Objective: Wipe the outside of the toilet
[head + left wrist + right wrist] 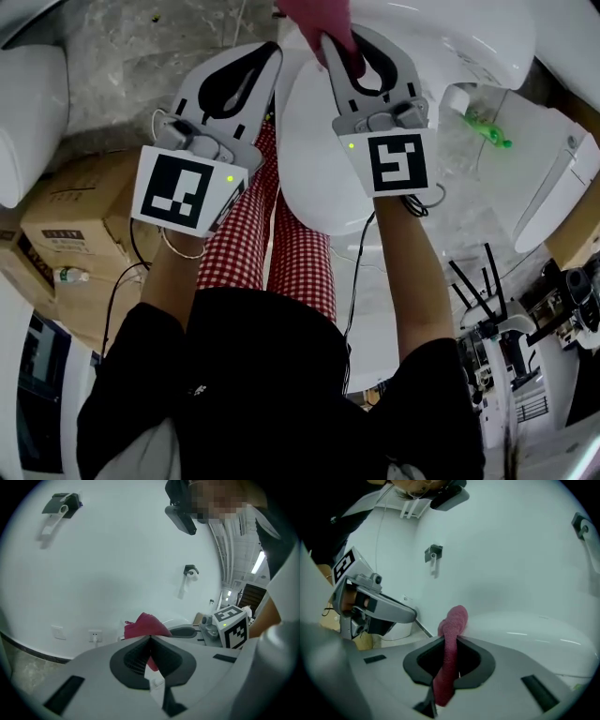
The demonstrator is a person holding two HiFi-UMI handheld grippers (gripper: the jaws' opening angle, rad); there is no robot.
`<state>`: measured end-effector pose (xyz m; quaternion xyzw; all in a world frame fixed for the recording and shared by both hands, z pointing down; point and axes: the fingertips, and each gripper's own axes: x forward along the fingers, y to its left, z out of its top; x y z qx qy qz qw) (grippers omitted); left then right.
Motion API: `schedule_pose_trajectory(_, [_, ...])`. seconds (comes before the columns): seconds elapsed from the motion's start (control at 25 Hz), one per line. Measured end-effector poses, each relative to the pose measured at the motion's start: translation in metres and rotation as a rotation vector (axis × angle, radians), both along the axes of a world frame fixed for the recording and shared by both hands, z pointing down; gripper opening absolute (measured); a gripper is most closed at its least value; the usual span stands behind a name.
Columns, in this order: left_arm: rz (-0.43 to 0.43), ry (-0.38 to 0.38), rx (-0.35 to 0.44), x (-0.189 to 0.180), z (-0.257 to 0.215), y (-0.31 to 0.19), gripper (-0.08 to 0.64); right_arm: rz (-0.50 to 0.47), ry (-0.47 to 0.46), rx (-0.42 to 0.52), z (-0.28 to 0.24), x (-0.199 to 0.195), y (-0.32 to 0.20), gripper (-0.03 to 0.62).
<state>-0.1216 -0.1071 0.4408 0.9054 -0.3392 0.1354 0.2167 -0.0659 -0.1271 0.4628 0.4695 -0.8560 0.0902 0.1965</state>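
The right gripper point(450, 641) is clamped on a red cloth point(453, 620). The cloth's bunched end sticks out past the jaws and lies against the white toilet point(525, 632), while its tail hangs back between them. The left gripper point(150, 638) is closed on nothing, just beside the right one and clear of the toilet. Checked trousers point(300, 262) show below, with a cardboard box point(70, 220) at left.

The pale grey plastic left gripper point(272, 49) and its twin, the right gripper point(330, 47), each carry a black-rimmed teardrop opening, a black-and-white square-marker cube, a green light and thin cables. The person wears a black short-sleeved top point(262, 375), red-and-white checked trousers point(300, 253) and a thin wrist bangle point(183, 251).
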Motion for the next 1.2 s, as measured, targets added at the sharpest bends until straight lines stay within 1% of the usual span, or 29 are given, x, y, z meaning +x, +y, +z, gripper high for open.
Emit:
schedule_pose_trajectory(0.2, [-0.002, 0.016, 0.005, 0.005, -0.002, -0.001, 0.009, 0.126, -0.027, -0.036, 0.003, 0.021, -0.009, 0.054])
schedule_pose_trajectory(0.32, [0.007, 0.017, 0.006, 0.007, -0.003, -0.002, 0.009, 0.186, -0.063, -0.046, 0.003, 0.031, -0.015, 0.055])
schedule_pose_trajectory(0.44, [0.023, 0.012, -0.003, 0.007, 0.000, 0.000, 0.009, 0.200, -0.076, -0.050, 0.004, 0.034, -0.014, 0.055])
schedule_pose_trajectory(0.56, [0.017, 0.012, -0.001, 0.007, 0.001, -0.001, 0.009, 0.227, -0.103, -0.058, 0.004, 0.040, -0.014, 0.055])
schedule_pose_trajectory(0.76, [0.028, 0.016, -0.002, 0.016, 0.000, 0.002, 0.009, 0.255, -0.114, -0.058, 0.001, 0.055, -0.014, 0.054])
schedule_pose_trajectory(1.04, [0.025, 0.006, 0.002, 0.024, 0.001, 0.000, 0.009, 0.274, -0.087, -0.039, 0.001, 0.085, -0.013, 0.054])
schedule_pose_trajectory(1.2, [0.037, -0.003, -0.009, 0.031, 0.003, 0.003, 0.009, 0.292, -0.077, -0.033, 0.000, 0.099, -0.010, 0.055])
